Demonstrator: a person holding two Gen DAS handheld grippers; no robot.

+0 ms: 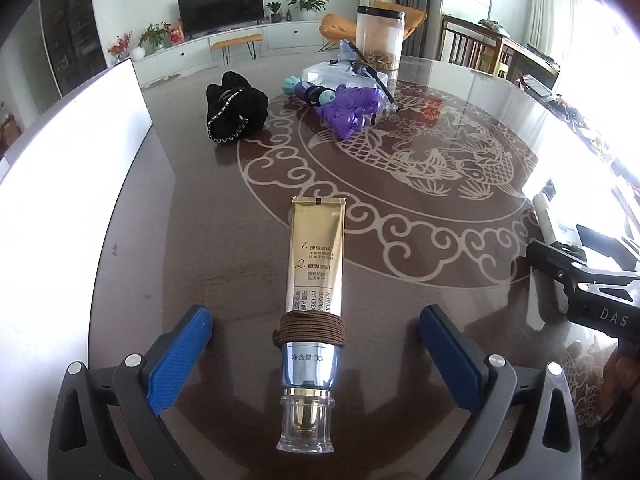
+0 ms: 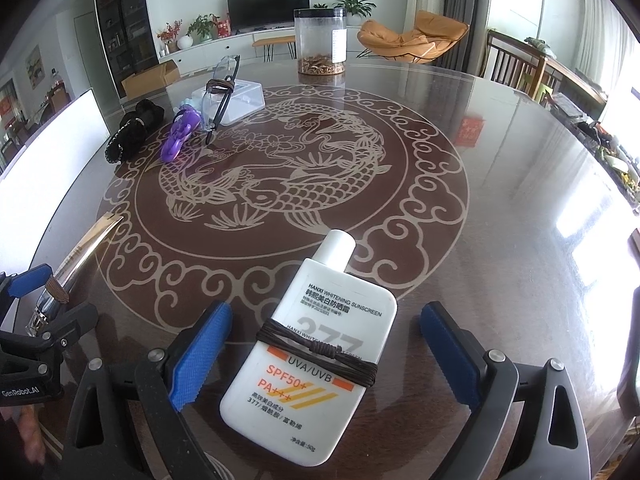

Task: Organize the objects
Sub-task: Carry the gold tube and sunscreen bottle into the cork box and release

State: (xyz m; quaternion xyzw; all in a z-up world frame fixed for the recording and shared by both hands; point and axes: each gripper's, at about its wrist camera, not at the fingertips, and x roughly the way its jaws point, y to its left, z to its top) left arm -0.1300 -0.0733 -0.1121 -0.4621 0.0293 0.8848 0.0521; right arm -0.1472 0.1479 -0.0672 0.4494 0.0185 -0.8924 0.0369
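Jar upright on table, brown bits inside

A living room in a home

A big round table with fish drawn on its shiny top stands in the middle. Behind it a black TV sits on a long white cabinet with green plants and red flowers in pots. An orange comfy chair is by the curtains, and wooden chairs stand at the side. Sunlight comes in on the right.
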